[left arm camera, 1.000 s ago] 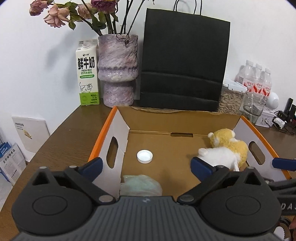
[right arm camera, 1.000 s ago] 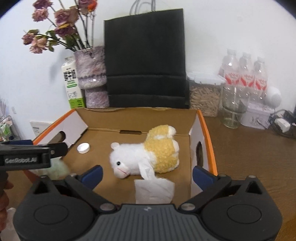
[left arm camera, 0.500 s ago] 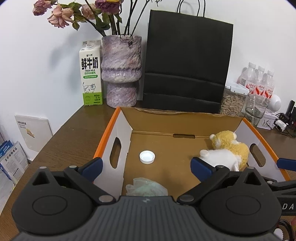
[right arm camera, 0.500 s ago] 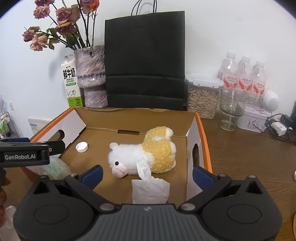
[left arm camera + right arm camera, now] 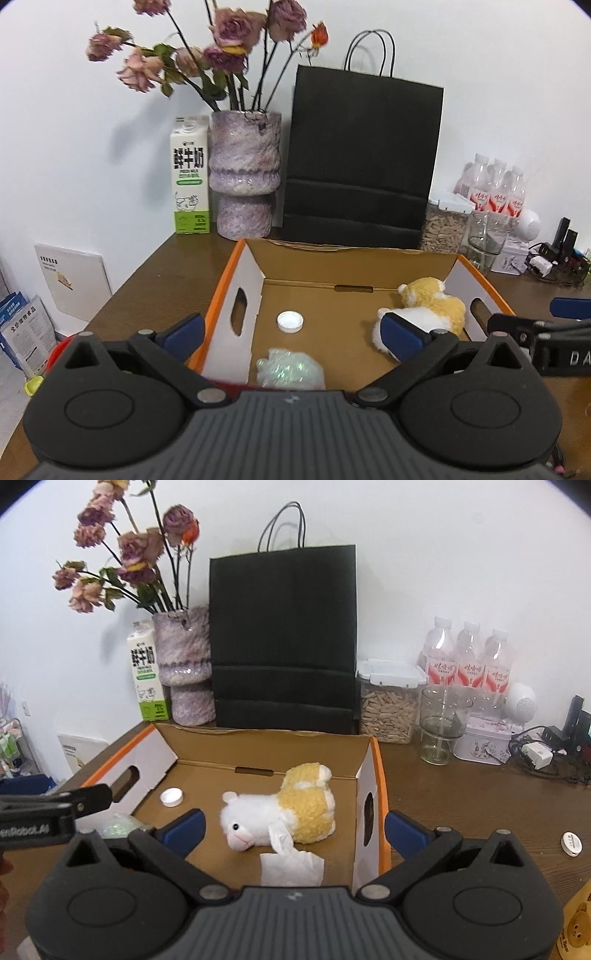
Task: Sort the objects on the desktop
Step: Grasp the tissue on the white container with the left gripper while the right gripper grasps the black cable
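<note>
An open cardboard box [image 5: 251, 291] [image 5: 375, 775] with orange edges stands on the brown desk. Inside lie a white and yellow plush sheep [image 5: 280, 812] [image 5: 432, 310], a white bottle cap [image 5: 290, 321] [image 5: 171, 796], a crumpled pale green plastic bag [image 5: 290, 373] [image 5: 118, 823] and a white tissue [image 5: 291, 866]. My left gripper [image 5: 291, 334] is open and empty, above the box's near left side. My right gripper [image 5: 293, 825] is open and empty, above the box's near right part, over the tissue.
Behind the box stand a milk carton [image 5: 190, 181], a purple vase with dried roses [image 5: 243, 177], a black paper bag [image 5: 360, 158], a seed jar [image 5: 388, 705], a glass [image 5: 441, 723], water bottles [image 5: 469, 661] and a tin [image 5: 482, 740]. A small round disc [image 5: 570, 843] lies at right.
Both grippers have pulled back and risen from the box, so more of the wall and flowers shows. Both stay open and empty. The box contents have not moved.
</note>
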The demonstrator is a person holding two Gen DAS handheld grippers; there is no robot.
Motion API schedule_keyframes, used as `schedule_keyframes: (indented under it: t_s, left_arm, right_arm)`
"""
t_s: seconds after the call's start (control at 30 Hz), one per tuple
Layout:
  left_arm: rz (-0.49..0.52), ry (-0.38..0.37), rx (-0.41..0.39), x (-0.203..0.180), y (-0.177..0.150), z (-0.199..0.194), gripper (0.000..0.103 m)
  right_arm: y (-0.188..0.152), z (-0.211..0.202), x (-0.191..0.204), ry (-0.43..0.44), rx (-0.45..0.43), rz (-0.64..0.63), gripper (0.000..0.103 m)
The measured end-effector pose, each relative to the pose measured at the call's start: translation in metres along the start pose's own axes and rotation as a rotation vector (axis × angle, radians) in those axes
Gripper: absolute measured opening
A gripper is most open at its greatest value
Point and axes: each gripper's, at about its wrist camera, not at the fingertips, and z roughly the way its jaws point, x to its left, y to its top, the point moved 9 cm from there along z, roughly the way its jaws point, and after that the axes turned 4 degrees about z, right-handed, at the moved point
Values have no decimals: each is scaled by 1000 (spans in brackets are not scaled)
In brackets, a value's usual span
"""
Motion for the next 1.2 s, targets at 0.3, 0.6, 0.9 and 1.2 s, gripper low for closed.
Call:
schedule_keyframes:
  t_s: [0.3,0.6,0.9,1.2]
  left_arm:
    - [-2,-3,-5,20,-18,-36,103]
    - [6,-20,14,32,-57,-53,103]
    - [39,-39,33,31,-85,-62,103]
    - [39,-58,30,26,-91,-56,103]
  right_arm:
    - [-18,-41,14,32,-48,-46,103]
    - [-65,-58,-1,-15,-9,-53,103]
    - [-114,-62,-11,-43,53,-82,103]
    - [-129,-41,-18,-55,114,-66,103]
